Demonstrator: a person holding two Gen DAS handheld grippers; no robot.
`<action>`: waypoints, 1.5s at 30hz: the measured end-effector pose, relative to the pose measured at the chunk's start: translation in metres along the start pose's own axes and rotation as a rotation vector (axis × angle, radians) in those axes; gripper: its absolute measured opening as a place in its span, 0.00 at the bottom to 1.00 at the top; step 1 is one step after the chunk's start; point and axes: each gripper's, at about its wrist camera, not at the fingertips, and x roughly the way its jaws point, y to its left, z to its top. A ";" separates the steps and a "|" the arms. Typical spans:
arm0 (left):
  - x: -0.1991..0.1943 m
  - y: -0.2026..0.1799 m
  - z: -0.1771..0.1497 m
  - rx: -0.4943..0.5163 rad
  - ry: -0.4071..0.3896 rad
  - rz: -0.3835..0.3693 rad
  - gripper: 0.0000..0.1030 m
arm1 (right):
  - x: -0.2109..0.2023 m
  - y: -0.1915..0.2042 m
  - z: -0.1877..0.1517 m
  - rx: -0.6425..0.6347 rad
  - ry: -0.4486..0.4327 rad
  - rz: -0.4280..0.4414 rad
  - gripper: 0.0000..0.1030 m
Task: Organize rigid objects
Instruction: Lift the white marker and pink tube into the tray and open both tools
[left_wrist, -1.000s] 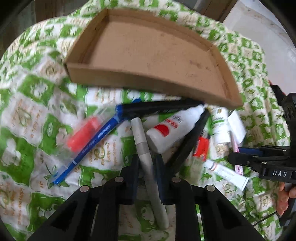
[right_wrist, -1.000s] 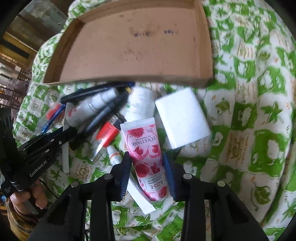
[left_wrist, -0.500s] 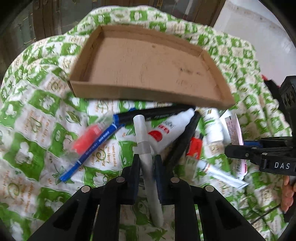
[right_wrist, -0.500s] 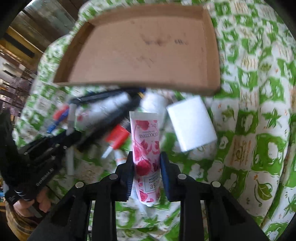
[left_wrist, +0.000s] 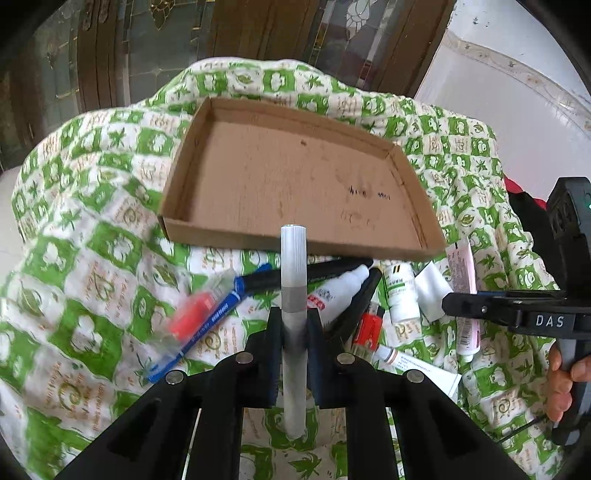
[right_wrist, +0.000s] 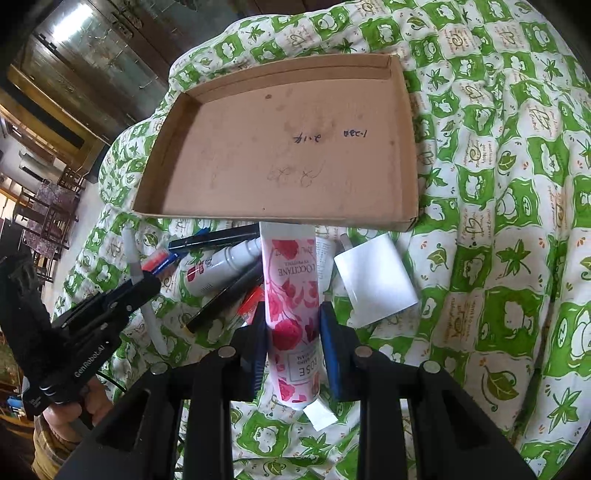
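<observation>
An empty shallow cardboard tray (left_wrist: 295, 177) lies on the green-and-white patterned cloth (left_wrist: 92, 229). In front of its near wall is a pile of pens, bottles and tubes. My left gripper (left_wrist: 293, 325) is shut on a grey-white marker (left_wrist: 293, 258), held clear above the pile and pointing at the tray. My right gripper (right_wrist: 293, 317) is shut on a pink rose hand-cream tube (right_wrist: 291, 273), its pads pressing both sides, the tube's far end near the tray's front wall (right_wrist: 280, 216). Each gripper appears at the edge of the other's view.
On the cloth lie a blue pen (left_wrist: 207, 328), a black marker (left_wrist: 314, 273), a white glue bottle (left_wrist: 340, 291), a red-capped item (left_wrist: 192, 314), a small white bottle (left_wrist: 400, 291), a thin white tube (left_wrist: 417, 363) and a white box (right_wrist: 375, 280). Dark wooden doors (left_wrist: 110, 55) stand behind.
Both grippers closed on their objects and rose. The marker and the pink tube came up off the pile, and the tray now sits lower and farther in both views.
</observation>
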 end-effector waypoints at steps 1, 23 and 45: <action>-0.001 -0.001 0.001 0.007 -0.005 0.009 0.12 | 0.000 0.000 0.001 -0.001 -0.002 -0.002 0.25; 0.005 -0.009 0.062 0.075 -0.071 0.090 0.12 | -0.014 -0.004 0.052 0.007 -0.093 -0.034 0.25; 0.098 0.029 0.124 0.004 -0.007 0.168 0.11 | 0.060 -0.029 0.112 0.049 -0.035 -0.196 0.25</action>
